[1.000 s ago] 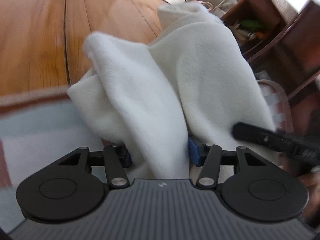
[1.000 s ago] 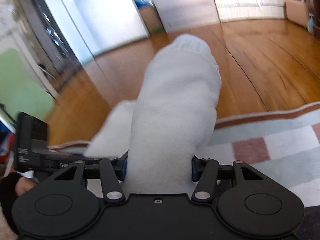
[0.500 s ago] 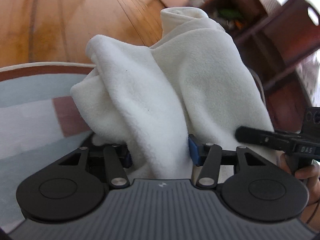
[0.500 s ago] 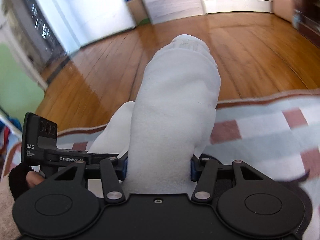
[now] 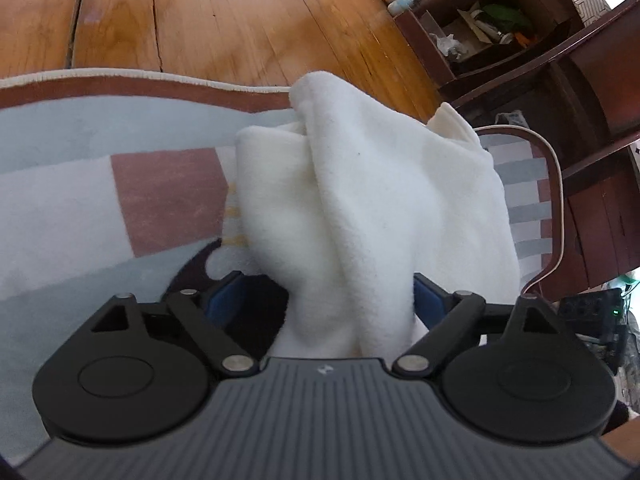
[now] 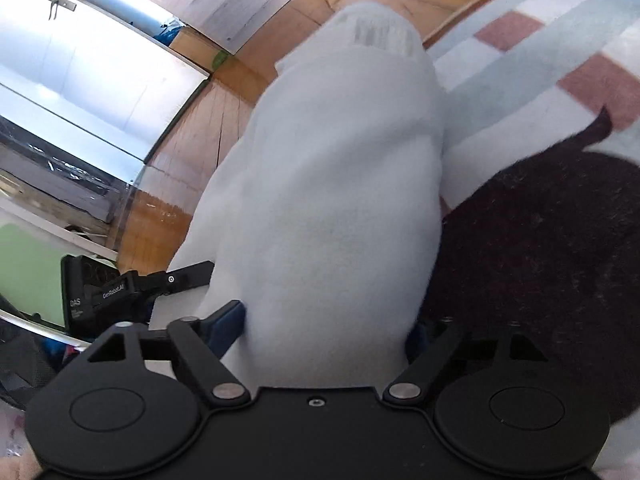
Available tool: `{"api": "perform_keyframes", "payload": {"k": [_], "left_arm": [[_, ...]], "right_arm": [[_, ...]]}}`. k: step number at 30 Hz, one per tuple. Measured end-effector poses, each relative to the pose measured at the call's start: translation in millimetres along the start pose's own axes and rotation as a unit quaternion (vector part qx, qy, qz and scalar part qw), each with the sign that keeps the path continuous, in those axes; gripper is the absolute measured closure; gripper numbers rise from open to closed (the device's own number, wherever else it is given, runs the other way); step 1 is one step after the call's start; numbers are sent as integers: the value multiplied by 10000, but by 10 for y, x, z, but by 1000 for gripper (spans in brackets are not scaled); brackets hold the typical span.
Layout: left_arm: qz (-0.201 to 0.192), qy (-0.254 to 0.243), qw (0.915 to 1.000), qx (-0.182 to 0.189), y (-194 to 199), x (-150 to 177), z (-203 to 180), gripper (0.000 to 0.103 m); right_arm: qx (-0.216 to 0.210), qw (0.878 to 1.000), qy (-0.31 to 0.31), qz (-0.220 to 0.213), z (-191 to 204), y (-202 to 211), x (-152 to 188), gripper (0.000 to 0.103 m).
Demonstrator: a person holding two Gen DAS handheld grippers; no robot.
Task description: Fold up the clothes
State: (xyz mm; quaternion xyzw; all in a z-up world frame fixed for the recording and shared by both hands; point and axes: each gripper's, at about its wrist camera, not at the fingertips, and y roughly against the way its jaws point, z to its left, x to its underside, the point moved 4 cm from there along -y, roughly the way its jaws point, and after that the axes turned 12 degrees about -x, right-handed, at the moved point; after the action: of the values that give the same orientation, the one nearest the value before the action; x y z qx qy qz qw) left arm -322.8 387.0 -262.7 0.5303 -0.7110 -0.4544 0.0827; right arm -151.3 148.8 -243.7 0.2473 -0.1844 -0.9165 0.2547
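Observation:
A white fleece garment [image 5: 360,200] lies bunched on the patterned rug [image 5: 80,200], running forward from my left gripper [image 5: 326,294]. The left jaws are opening: a dark gap shows between the left pad [image 5: 224,292] and the cloth, while the right pad sits against the fabric. In the right wrist view another bunched end of the garment [image 6: 332,180] fills the space between the pads of my right gripper [image 6: 322,326], whose jaws are also opening and stand wide. The left gripper's body [image 6: 132,288] shows beside it at the lower left.
Wooden floor [image 5: 200,20] lies beyond the rug's brown border. A dark wooden shelf unit [image 5: 560,80] with clutter stands at the right. A black patch of the rug [image 6: 540,240] lies right of the garment. White doors and a glass panel [image 6: 80,80] are at the far left.
Both grippers' jaws have spread wide from a tight pinch on the garment. The cloth has sunk lower onto the rug. The right wrist view has rolled and dropped closer to the rug.

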Motion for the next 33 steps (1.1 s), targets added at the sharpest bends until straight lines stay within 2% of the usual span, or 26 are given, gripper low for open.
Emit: {"api": "perform_keyframes", "payload": {"k": [3,4,5,6,7,9,11,13,15,18,21,23,27,29,30,32,33], "left_arm": [[63,-263,9996,-60,-19,115,-98,18],[96,-237,9995,-180,-47,113,-140,18],[93,-47,9995,-295,-56,104,-155,19],[109,256,9990,-347,-45,105,-153,35],[148,544,9979,-318,-44,134,-164,44],[-79,742,9961,-474,19,188,-247,54],[-272,422,9958,-764,121,214,-456,57],[-353,319,9949,-886,225,218,-636,57],[-465,102,9946,-917,297,157,-859,57],[-366,-165,9952,-893,257,-67,-1299,57],[-281,-479,9951,-821,207,-342,-1784,57],[-317,-890,9929,-727,181,-574,-2174,57],[-400,-1704,9828,-595,10,-1060,-2961,57],[-273,-2195,9736,-570,-180,-1295,-3356,60],[-261,-2600,9635,-584,-284,-1364,-3544,64],[-194,-3282,9427,-578,-550,-1438,-3904,65],[-163,-3404,9385,-562,-687,-1473,-4038,66]], "right_arm": [[-162,9998,103,29,-43,-75,-35,17],[-212,9996,178,-4,-49,-79,-52,23],[-300,9992,206,-148,-47,-42,-54,36],[-372,9986,265,-264,-13,8,-39,40],[-421,9980,327,-343,18,52,-29,42],[-380,9978,470,-272,57,101,-44,45],[-353,9974,594,-217,89,160,-60,46],[-422,9970,583,-279,80,294,-80,46],[-522,9961,583,-406,83,435,-108,46],[-603,9924,818,-698,110,718,-174,46],[-543,9857,1139,-1113,199,1115,-347,47],[-454,9795,1385,-1393,294,1358,-543,47],[-402,9666,1559,-1992,253,1912,-1027,47],[-243,9652,1487,-2137,161,2184,-1256,47],[-139,9654,1436,-2174,114,2317,-1363,47],[-35,9654,1273,-2275,15,2544,-1530,47],[-13,9650,1190,-2337,-33,2647,-1604,47]]}}
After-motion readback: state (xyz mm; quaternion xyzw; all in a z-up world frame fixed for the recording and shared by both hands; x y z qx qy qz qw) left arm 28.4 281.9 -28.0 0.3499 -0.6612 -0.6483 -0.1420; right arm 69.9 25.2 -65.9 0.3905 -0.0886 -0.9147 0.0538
